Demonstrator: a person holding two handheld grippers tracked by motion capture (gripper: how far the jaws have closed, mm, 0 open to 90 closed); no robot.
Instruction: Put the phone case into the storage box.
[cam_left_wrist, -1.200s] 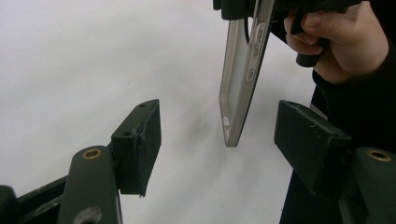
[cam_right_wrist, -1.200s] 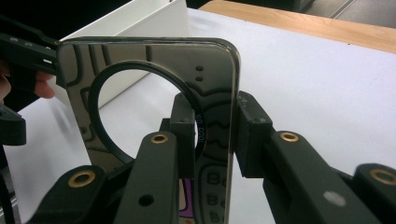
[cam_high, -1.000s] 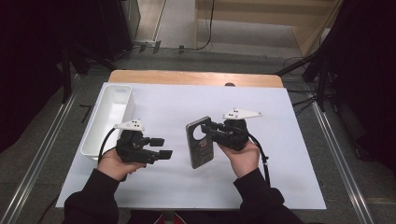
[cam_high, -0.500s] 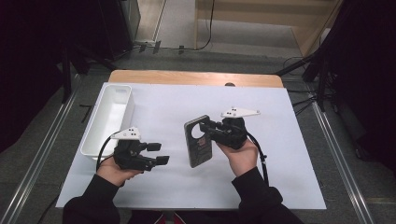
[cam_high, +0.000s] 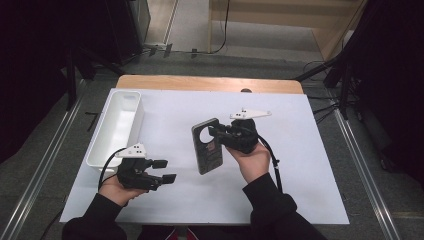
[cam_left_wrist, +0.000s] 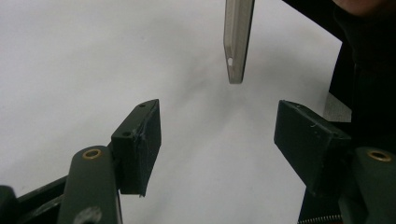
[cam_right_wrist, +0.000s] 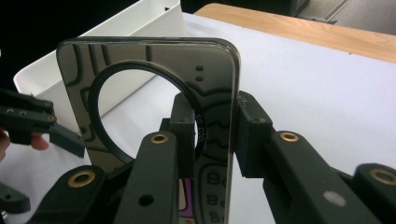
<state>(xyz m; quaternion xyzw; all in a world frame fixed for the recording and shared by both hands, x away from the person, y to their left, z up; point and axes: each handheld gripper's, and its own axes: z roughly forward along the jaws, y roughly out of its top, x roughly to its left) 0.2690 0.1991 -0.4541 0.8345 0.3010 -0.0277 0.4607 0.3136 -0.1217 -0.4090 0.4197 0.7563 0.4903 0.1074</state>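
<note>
- The worktop (cam_high: 310, 165), covered in a white sheet, carries the scene; its wooden far edge shows beyond the sheet.
- A long white tray (cam_high: 116, 127) sits empty along the left side, well apart from the item being handled.
- The phone case (cam_high: 207, 146), dark with a large round cut-out near its top, is lifted off the sheet near the middle, standing on edge and slightly tilted.
- The right gripper (cam_high: 216, 134) has its jaws clenched across the case's thin wall beside the ring, one pad on each face, as the right gripper view shows (cam_right_wrist: 219, 126).
- The left gripper (cam_high: 162, 171) hovers low near the front left, jaws released and wide with nothing between them; the case's lower edge (cam_left_wrist: 237, 39) hangs ahead of it.
- Judging by looks, the case is light, thin, a little flexible and glossy, so likely slippery; a pinch on a flat side wall away from the cut-out should hold best.
</note>
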